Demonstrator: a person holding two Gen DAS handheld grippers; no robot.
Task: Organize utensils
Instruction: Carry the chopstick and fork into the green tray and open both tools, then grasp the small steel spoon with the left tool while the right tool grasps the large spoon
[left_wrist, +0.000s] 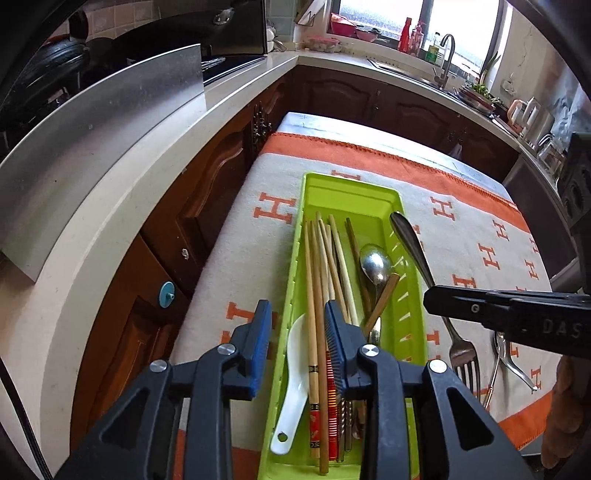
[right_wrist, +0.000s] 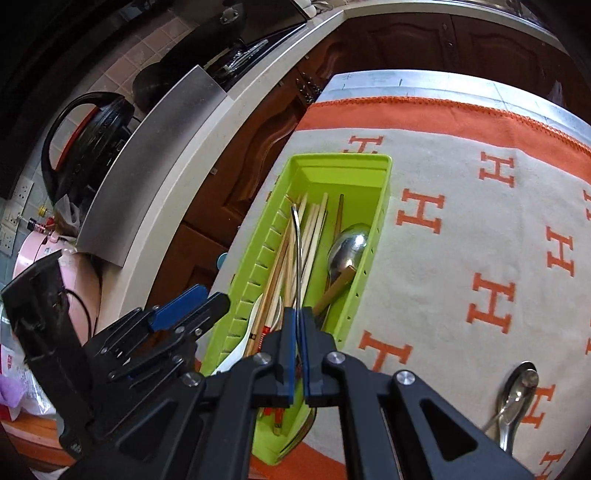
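Observation:
A green tray (left_wrist: 354, 181) (right_wrist: 340, 159) lies lengthwise on the H-patterned cloth. It holds several wooden chopsticks (left_wrist: 314, 288) (right_wrist: 314, 221), a metal spoon (left_wrist: 375, 264) (right_wrist: 349, 242) and a white ceramic spoon (left_wrist: 295, 373). My left gripper (left_wrist: 297, 310) (right_wrist: 210, 295) hangs open over the tray's near left side, its pads pressing on nothing. My right gripper (left_wrist: 430, 301) (right_wrist: 298, 314) is shut on a metal fork (left_wrist: 410, 240) (right_wrist: 297, 236) at mid-handle. The fork hangs just right of the tray, tines toward the near end.
Loose metal spoons (left_wrist: 513, 354) (right_wrist: 517, 391) lie on the cloth (left_wrist: 480, 229) to the near right of the tray. A white counter (left_wrist: 110, 206) with a steel panel runs along the left, above brown cabinets. A sink and bottles stand at the back.

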